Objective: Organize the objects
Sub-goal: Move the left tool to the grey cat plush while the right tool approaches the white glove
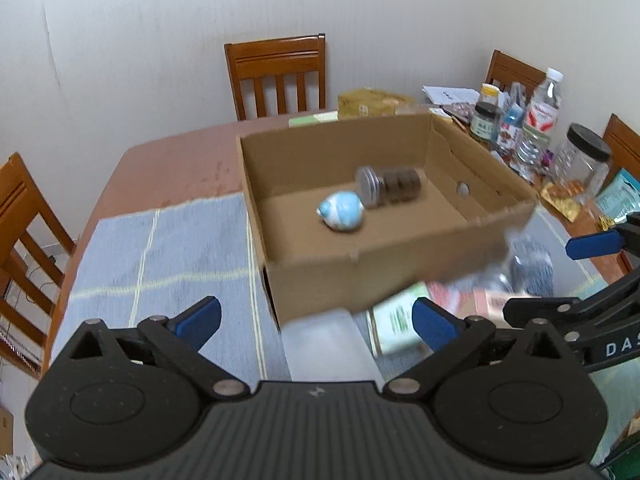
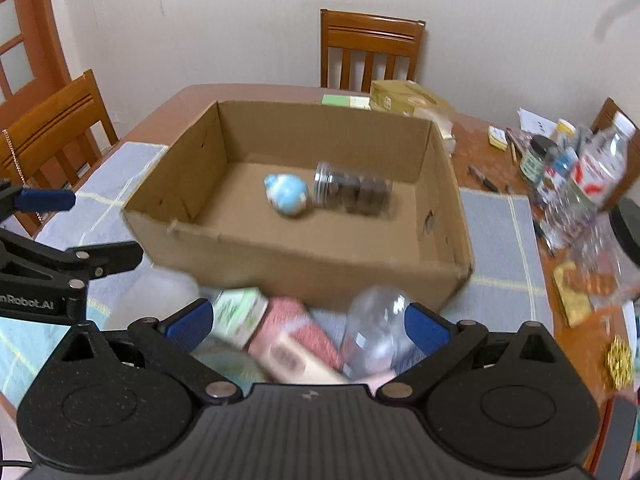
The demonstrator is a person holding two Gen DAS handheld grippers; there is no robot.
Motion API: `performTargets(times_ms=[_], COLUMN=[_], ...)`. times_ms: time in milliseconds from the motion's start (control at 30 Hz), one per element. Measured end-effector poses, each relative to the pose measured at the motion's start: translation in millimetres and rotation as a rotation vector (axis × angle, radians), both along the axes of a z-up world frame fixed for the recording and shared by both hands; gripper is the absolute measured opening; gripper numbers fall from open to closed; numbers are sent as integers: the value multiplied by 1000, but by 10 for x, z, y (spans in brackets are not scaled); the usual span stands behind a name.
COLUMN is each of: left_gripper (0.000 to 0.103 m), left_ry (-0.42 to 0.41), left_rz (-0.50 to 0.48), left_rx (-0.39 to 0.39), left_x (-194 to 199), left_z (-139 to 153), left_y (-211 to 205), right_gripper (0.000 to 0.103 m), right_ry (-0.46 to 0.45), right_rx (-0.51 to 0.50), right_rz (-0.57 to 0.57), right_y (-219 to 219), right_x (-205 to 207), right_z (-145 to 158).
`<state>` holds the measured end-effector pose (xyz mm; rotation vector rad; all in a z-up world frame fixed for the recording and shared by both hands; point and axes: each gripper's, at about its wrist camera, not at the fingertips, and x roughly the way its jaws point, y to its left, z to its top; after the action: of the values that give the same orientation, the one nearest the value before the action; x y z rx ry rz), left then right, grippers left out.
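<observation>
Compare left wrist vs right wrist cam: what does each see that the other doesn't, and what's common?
Left wrist only: a big clear jar with a black lid at the table's right edge.

Right wrist only: a door with glass panes at far left, and a gold ornament on the table.

Both: the cardboard box holding a blue-and-white ball and a lying jar, with both the left gripper and right gripper open and empty.

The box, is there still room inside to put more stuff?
Yes. The cardboard box holds only a blue-white ball and a jar lying mid-floor; its near floor and left corner are bare. In front, a green carton, pink pack and clear bottle crowd together.
</observation>
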<state>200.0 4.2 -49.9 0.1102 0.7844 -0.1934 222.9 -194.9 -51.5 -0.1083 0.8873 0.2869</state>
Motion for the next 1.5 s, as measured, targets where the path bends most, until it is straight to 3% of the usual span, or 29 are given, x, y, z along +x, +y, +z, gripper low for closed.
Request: performTargets(times_ms=[267, 467, 667, 1100, 1500], left_gripper=[101, 101, 101, 101, 101], left_ry=[3, -11, -26, 25, 38], left_rz=[-42, -34, 0, 124, 193], left_rx=[0, 23, 28, 24, 17], left_x=[-429, -622, -763, -894, -993], left_z=[-208, -314, -447, -629, -617], left_y=[-62, -129, -247, -398, -244], right_gripper=[103, 103, 103, 103, 103], right_ry=[33, 40, 30, 7, 23], right_rx=[8, -10, -18, -65, -50], right_rz=[-47, -5, 76, 310, 397], right_y=[-61, -67, -112, -180, -57], right_x=[-599, -824, -853, -815, -632], right_z=[-205, -327, -388, -562, -643])
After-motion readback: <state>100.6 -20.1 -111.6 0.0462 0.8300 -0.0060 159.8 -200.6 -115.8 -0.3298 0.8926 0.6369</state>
